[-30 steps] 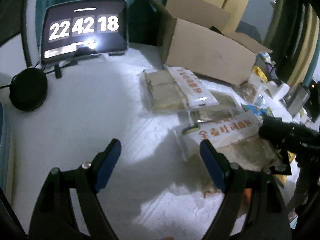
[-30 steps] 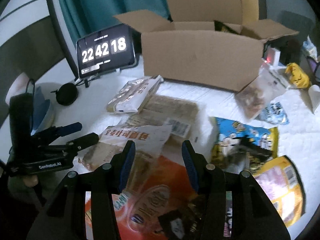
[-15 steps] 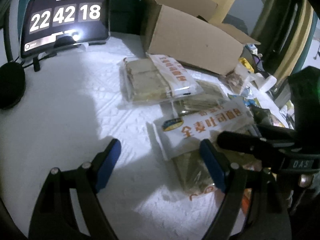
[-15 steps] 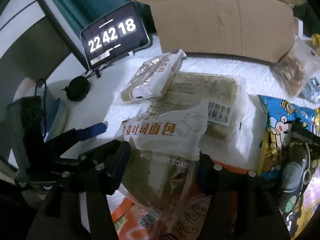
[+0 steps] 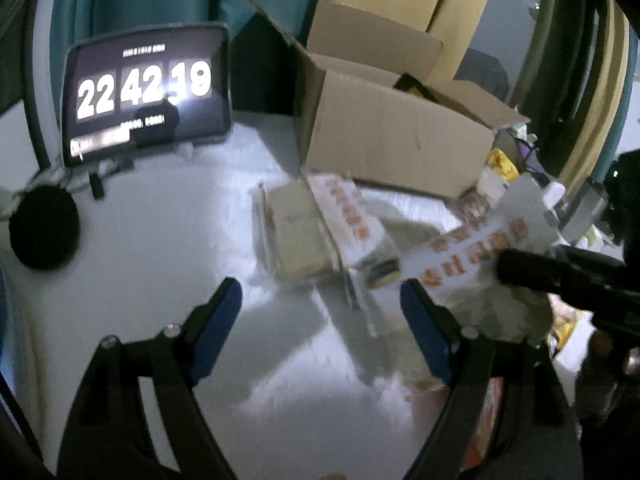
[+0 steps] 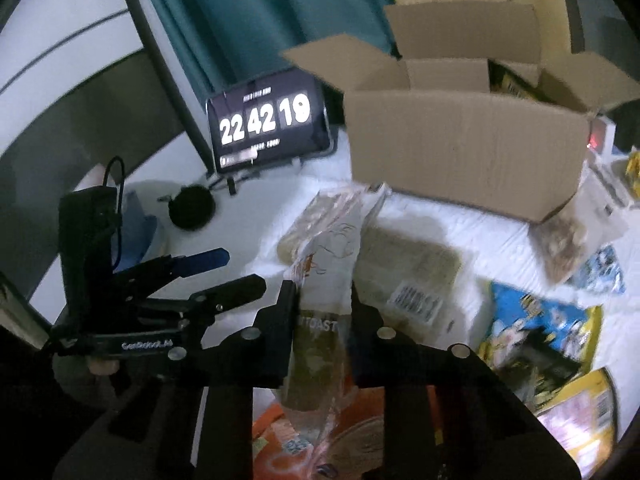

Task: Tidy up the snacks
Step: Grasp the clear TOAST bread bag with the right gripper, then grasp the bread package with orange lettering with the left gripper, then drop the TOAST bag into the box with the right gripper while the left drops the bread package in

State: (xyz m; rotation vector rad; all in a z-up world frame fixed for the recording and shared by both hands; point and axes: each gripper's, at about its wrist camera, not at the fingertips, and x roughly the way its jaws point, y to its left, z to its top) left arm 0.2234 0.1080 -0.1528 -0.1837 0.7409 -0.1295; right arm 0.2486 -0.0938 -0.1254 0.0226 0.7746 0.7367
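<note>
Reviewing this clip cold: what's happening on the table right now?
A person with two handheld grippers is sorting snacks. The right gripper has just closed on a toast bag and holds it above the other packets. The left gripper is open and empty beside it. A cardboard box stands open behind, with more snack packs lying on the white table.

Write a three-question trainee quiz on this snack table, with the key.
1. True or false: the right gripper is shut on the toast bag.
2. What lies between the fingers of the left gripper?
A. a snack pack
B. nothing
C. the black puck
3. Fill in: the cardboard box stands with its flaps ____.

Key:
1. True; its jaws have just been closing and now pinch the bag.
2. B; they stand wide over the bare white tabletop.
3. Open.
</note>
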